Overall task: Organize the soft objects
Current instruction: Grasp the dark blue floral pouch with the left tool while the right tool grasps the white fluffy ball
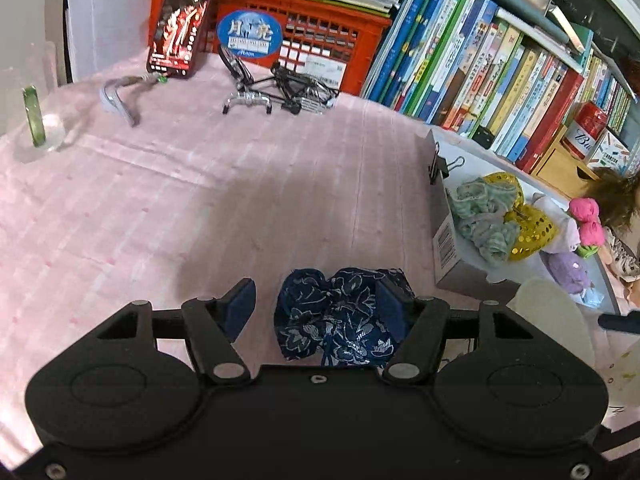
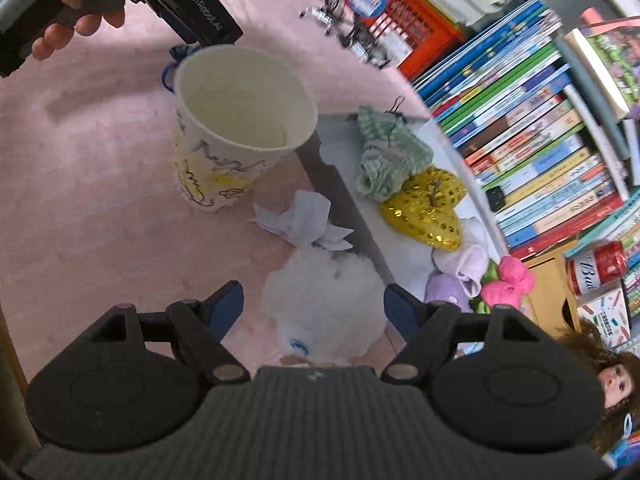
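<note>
- Our left gripper [image 1: 316,306] stands open around the dark blue floral cloth [image 1: 340,316]; only one pad touches it.
- Our right gripper [image 2: 314,304] is open above the white fluffy toy [image 2: 324,300].

A navy cloth scrunchie [image 1: 340,312] carries a pale floral print; the yellow heart-shaped sequinned cushion [image 2: 426,216] glitters gold; the pink-clothed surface [image 1: 200,200] is faintly striped.

A pink striped cloth [image 1: 160,208] covered the surface. Directly on it lay a blue floral fabric piece [image 1: 336,316], a paper cup [image 2: 236,124], crumpled tissue [image 2: 304,224], a white plush [image 2: 324,300], a model bicycle [image 1: 276,88] and a shallow grey box [image 1: 448,236].
</note>
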Motion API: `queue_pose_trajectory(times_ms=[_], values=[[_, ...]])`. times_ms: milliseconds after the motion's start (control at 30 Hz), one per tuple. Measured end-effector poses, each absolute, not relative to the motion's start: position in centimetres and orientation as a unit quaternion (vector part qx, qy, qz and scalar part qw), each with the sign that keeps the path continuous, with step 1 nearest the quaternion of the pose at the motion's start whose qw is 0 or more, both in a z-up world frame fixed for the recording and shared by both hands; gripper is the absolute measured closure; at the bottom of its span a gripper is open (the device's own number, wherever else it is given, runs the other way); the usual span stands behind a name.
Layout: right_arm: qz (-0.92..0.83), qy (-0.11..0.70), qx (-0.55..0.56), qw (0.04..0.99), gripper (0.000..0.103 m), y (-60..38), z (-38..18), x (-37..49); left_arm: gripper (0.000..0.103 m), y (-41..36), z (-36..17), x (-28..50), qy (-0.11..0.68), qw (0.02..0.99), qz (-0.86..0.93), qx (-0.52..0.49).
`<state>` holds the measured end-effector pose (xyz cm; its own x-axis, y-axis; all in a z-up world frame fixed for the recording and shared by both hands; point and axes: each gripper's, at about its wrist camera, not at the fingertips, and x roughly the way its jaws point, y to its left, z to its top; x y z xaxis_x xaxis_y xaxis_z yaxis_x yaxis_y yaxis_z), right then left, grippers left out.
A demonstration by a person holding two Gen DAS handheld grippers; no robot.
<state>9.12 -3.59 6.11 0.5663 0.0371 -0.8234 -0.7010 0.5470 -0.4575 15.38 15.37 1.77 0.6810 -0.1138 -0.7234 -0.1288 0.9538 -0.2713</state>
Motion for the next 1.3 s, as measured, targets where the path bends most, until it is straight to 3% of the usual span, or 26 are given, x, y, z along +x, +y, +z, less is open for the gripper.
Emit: queue_pose_trajectory(times_ms=[200, 333, 500, 567, 833, 1300], values=[[0.233, 0.447, -0.403, 0.764, 0.014, -3.4, 5.8, 12.1, 0.066, 15.5, 1.1, 14.9, 0.396, 0.903, -0.009, -0.167], [0.230, 0.504, -0.372, 0.745, 0.013, -3.7, 4.6, 14.0, 0.073, 15.5, 1.8, 13.9, 0.390, 0.908, -0.018, -0.151], [0.222, 0.526, -0.330, 0.752, 0.012, -4.3, 4.3, 15.3, 0.075, 15.8, 2.1, 12.3, 0.390, 0.911, -0.028, -0.133], [0.217, 0.529, -0.318, 0.756, 0.024, -4.5, 4.5, 15.5, 0.075, 15.9, 2.2, 11.6, 0.392, 0.910, -0.029, -0.131], [0.230, 0.521, -0.292, 0.768, 0.031, -4.4, 6.0, 13.4, 0.075, 14.7, 3.0, 7.6, 0.394, 0.913, -0.054, -0.086], [0.302, 0.471, -0.307, 0.770, 0.028, -3.8, 6.7, 5.3, 0.071, 11.9, 3.6, 2.2, 0.383, 0.919, -0.098, -0.016]])
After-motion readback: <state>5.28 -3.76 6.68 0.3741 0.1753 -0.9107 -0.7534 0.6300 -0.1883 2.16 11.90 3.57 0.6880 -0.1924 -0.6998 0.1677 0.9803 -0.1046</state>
